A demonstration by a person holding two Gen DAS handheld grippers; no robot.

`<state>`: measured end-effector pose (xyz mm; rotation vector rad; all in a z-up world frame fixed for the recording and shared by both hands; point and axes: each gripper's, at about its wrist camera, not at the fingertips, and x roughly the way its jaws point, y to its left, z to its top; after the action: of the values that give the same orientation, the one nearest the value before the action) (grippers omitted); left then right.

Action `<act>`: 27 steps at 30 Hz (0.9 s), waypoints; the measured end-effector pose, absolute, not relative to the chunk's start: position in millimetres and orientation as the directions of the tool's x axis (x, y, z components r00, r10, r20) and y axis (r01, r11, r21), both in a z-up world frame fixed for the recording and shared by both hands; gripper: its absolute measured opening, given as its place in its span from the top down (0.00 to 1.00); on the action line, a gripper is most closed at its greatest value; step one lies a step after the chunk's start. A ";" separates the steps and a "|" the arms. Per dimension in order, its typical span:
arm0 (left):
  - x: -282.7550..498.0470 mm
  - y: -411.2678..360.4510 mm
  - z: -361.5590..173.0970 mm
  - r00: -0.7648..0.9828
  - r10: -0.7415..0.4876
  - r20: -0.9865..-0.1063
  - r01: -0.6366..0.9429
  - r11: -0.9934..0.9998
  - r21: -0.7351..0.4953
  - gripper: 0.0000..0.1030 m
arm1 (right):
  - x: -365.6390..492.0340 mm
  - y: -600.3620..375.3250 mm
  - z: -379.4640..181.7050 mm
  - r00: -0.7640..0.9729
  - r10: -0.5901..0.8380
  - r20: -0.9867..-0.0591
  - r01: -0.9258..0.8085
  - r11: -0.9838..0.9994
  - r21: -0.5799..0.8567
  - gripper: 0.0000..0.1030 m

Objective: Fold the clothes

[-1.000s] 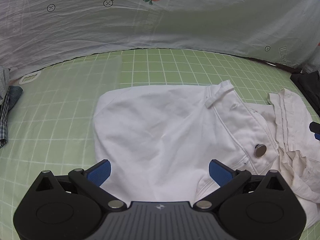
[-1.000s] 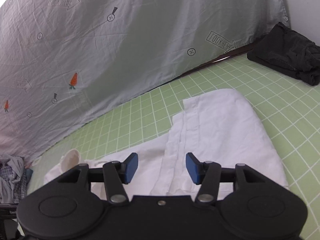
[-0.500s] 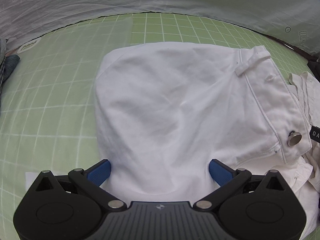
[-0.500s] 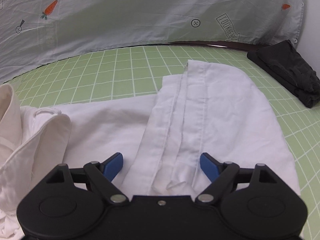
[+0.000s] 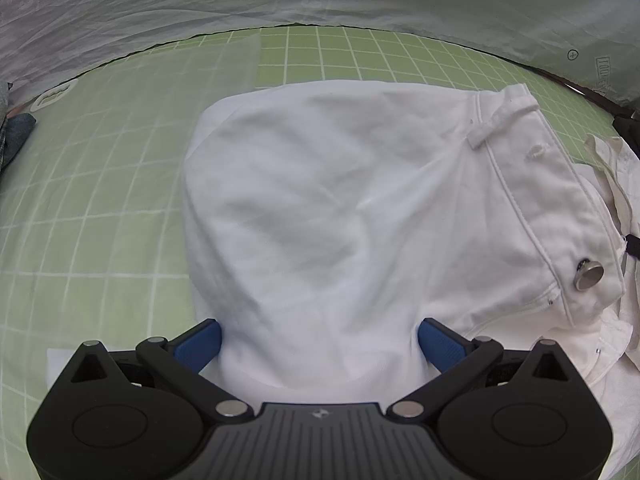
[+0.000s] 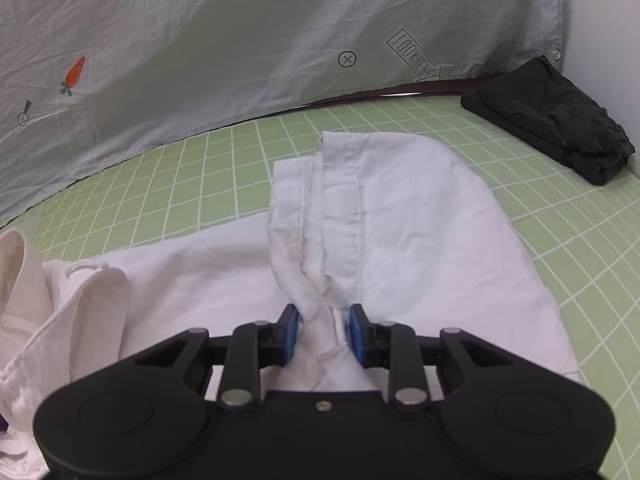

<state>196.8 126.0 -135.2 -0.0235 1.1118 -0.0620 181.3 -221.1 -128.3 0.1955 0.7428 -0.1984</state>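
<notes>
Right gripper [image 6: 322,330] closing, pinching hem of white pants [image 6: 400,240]; left gripper [image 5: 318,338] spread wide, straddling cloth. Should be gathering every layer before lifting.

Arrow print: an outlined arrow on the grey sheet [image 6: 240,60] is reading "LOOK HERE" [image 6: 414,61] (the letters are running slantwise down the arrow).
Circled cross: a small ringed cross sign [image 6: 347,59] is sitting just beside that arrow on the same sheet.
Second circled cross: another ringed mark [image 5: 573,55] is showing at the sheet's right edge in the left wrist view.
Boxed print beside it: lettering [image 5: 603,76] is appearing there, too small and warped to read.
</notes>
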 end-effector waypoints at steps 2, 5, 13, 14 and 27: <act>196.8 126.1 -135.1 0.446 -0.060 -0.893 0.038 0.998 -0.048 0.00 | 173.0 -223.9 -118.6 0.743 -0.076 -0.665 0.238 0.959 0.156 0.73; 195.3 124.3 -134.7 0.450 -0.055 -0.892 0.036 0.998 -0.043 0.00 | 158.7 -225.5 -102.0 0.781 -0.013 -0.624 0.194 0.956 0.222 0.73; 192.1 120.0 -134.2 0.459 -0.047 -0.887 0.036 0.999 -0.034 0.00 | 140.6 -197.1 -88.4 0.773 0.165 -0.613 0.016 0.960 0.278 0.73; 192.7 120.4 -134.4 0.461 -0.048 -0.886 0.037 0.999 -0.035 0.00 | 144.1 -192.7 -95.7 0.751 0.165 -0.639 0.009 0.966 0.260 0.72; 190.1 120.6 -134.2 0.465 -0.040 -0.884 0.041 0.999 -0.023 0.00 | 139.4 -203.7 -96.3 0.762 0.026 -0.647 0.087 0.986 0.143 0.00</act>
<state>190.1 120.6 -134.2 0.0014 1.0861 -0.0497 139.4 -203.7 -96.3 0.1682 0.7043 -0.0331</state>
